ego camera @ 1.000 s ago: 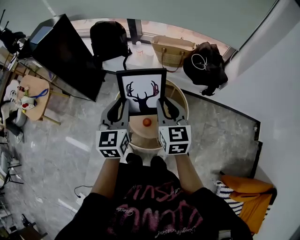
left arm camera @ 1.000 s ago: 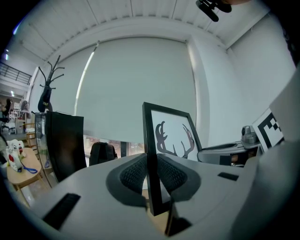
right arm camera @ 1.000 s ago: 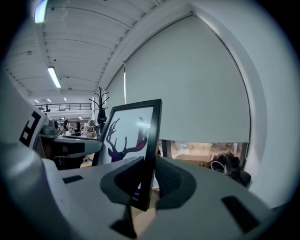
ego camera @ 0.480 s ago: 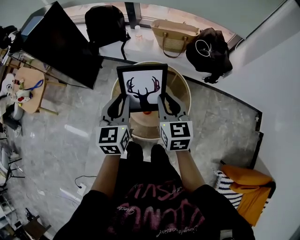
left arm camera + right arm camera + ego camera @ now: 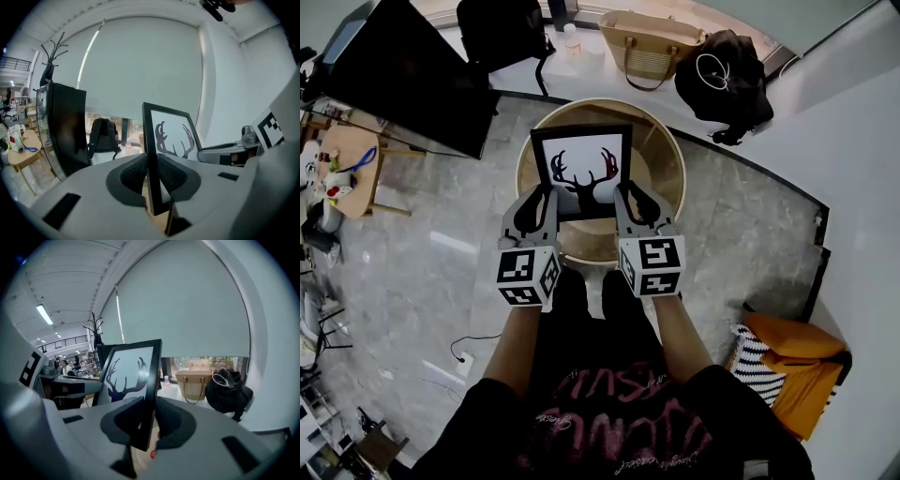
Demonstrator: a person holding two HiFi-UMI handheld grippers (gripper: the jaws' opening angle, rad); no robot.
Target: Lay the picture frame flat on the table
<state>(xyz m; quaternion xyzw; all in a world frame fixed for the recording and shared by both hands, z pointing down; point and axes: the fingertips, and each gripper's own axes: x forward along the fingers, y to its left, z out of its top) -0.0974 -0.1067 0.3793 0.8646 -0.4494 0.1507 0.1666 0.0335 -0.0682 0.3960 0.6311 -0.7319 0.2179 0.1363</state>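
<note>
A black picture frame with a deer-antler print is held upright above the round wooden table. My left gripper is shut on its left edge and my right gripper on its right edge. In the left gripper view the picture frame stands edge-on between the dark pads, and in the right gripper view the picture frame sits the same way between the pads. A small orange ball shows below the right jaws, on the table.
Beyond the table stand a black backpack, a woven tote bag and a black bag. A large dark screen stands at the left. An orange cloth and striped item lie at the lower right on the marble floor.
The frame, gripped by both grippers, has moved further over the round table. The head view has shifted forward, and the orange ball is now hidden behind the frame.
</note>
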